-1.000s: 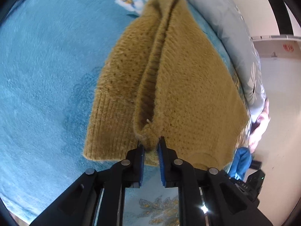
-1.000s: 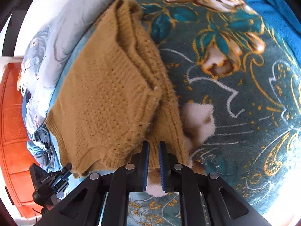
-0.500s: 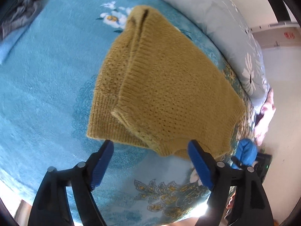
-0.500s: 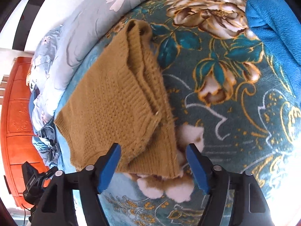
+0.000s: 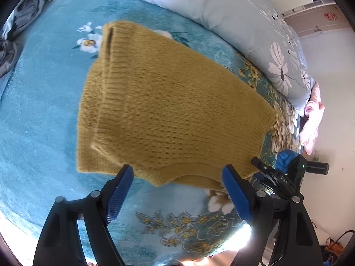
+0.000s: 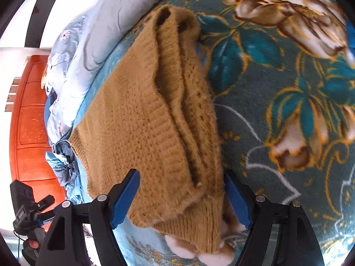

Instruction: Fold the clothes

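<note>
1. A folded mustard-yellow knitted sweater (image 5: pixel 173 102) is laid flat on a teal floral blanket (image 5: pixel 40 110) spread over a bed.
2. The left gripper (image 5: pixel 177 190) is held just off the sweater's near edge; its jaws have just been opening and are spread wide, with nothing pressed between the blue pads (image 5: pixel 119 190).
3. The right gripper (image 6: pixel 182 197) has likewise just been opening; the sweater's corner (image 6: pixel 182 199) is seen between its spread jaws, ungripped.
4. A grey flower-printed duvet (image 5: pixel 255 33) is bunched along the sweater's far side.
5. Grey clothing (image 5: pixel 20 22) is heaped at the blanket's far left corner in the left wrist view.
6. An orange wooden cabinet (image 6: pixel 31 122) is seen beyond the bed.
</note>
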{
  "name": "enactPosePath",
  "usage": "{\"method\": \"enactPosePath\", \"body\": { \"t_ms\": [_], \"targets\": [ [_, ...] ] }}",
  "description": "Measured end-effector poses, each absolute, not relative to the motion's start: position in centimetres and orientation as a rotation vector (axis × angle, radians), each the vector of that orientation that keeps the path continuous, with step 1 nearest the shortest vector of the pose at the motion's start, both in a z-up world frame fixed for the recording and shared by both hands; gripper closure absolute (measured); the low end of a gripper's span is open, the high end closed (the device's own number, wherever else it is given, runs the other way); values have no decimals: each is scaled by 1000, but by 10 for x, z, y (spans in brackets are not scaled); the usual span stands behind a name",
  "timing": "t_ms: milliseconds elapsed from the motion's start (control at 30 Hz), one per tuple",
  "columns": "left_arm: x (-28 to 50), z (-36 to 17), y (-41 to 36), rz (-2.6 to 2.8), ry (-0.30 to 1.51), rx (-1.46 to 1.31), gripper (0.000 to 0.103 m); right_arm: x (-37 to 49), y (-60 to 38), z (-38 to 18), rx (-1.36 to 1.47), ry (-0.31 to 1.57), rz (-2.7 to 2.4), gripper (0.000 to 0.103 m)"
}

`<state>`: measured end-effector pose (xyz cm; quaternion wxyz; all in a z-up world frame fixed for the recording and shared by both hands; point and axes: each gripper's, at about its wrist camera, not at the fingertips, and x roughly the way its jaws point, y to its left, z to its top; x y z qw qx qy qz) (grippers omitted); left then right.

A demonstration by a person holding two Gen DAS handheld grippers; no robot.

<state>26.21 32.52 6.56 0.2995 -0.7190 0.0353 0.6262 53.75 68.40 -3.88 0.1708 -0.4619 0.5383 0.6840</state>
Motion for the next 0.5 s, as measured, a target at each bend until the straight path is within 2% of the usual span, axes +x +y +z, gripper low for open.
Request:
{"method": "enactPosePath", "body": {
  "t_ms": [67,133,233,400,467,500],
  "targets": [
    [263,68,326,1644,112,-1904,20,536,686,-42,-1308,1550,1933,39],
    [263,69,327,1628,136,-1895,20,537,687,-46,-1303,1570,1905,65],
    [257,60,341,1608,177,-1876,20,537,687,-48,-1284,1609,1893,78],
    [241,34,397,1583,254,-1778,20,528,680,-38,-1261,1585,1907,80],
    [232,21,426,1559,287,-1740,22,526,677,-33,-1243,1583,1899,80],
    [229,16,437,1546,287,-1732,27,525,676,-30,-1236,1579,1898,80]
  ]
}}
